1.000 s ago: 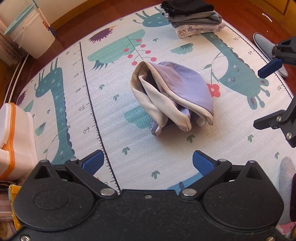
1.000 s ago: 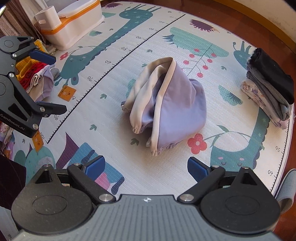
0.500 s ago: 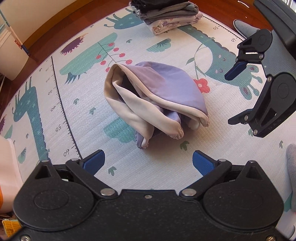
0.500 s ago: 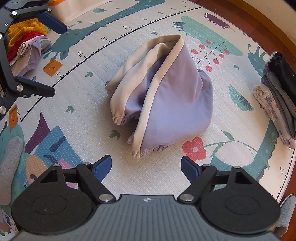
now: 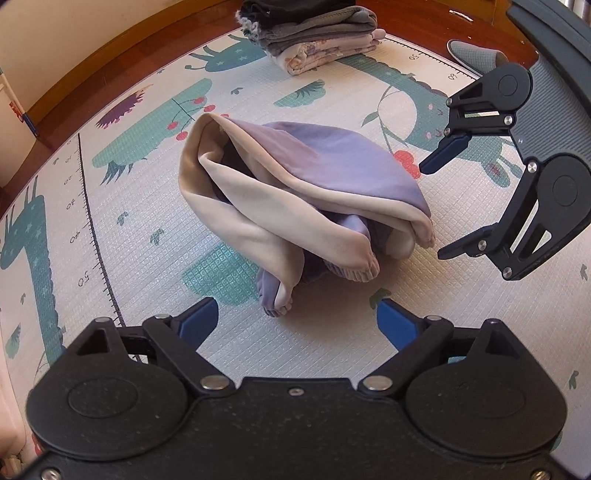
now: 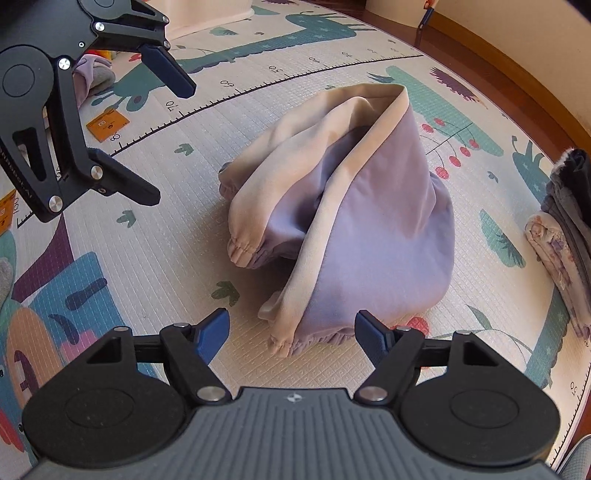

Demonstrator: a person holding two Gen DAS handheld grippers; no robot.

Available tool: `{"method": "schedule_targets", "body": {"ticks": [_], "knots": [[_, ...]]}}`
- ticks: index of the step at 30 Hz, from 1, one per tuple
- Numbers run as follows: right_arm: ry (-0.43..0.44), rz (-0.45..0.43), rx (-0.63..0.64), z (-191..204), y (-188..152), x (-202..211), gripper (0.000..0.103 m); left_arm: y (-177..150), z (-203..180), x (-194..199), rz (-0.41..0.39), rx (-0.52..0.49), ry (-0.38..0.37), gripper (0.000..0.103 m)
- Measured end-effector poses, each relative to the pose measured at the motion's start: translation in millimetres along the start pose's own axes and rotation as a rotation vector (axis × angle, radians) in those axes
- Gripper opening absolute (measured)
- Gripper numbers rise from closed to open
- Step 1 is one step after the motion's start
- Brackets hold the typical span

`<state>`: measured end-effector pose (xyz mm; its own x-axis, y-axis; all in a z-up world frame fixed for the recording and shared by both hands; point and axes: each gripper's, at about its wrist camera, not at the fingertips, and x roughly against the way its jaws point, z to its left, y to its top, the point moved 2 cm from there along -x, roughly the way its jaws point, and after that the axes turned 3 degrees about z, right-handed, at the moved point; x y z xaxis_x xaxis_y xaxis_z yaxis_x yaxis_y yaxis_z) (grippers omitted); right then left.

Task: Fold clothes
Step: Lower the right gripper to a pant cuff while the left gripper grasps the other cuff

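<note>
Over the play mat (image 5: 110, 229), left claw (image 5: 297, 325) and right claw (image 6: 291, 334) gape wide, empty, beside the crumpled lilac garment (image 5: 314, 192).

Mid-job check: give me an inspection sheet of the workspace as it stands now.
Surface: patterned foam play mat printed with animals and a ruler line.
Job's things: crumpled lilac and cream garment in a heap mid-mat; stack of folded clothes at the mat's edge.
Clutter: orange tag; loose clothes behind the left hand-held gripper.
Grippers: left hand-held gripper and right hand-held gripper both open, empty, close to the heap.
Cables: nothing seen.
Surroundings: wooden floor; grey slipper.
</note>
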<state>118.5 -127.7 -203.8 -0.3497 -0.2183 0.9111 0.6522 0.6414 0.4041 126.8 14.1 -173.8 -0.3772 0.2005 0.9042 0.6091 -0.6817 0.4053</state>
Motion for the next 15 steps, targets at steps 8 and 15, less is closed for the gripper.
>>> {"method": "schedule_targets", "body": {"ticks": [8,15], "knots": [[-0.030,0.030,0.021,1,-1,-30,0.076,-1,7,-15,-0.034,0.080,-0.081,0.095],[0.009,0.010,-0.119,-34,-14,-28,0.058,0,8,-44,-0.022,0.064,-0.073,0.095]]}}
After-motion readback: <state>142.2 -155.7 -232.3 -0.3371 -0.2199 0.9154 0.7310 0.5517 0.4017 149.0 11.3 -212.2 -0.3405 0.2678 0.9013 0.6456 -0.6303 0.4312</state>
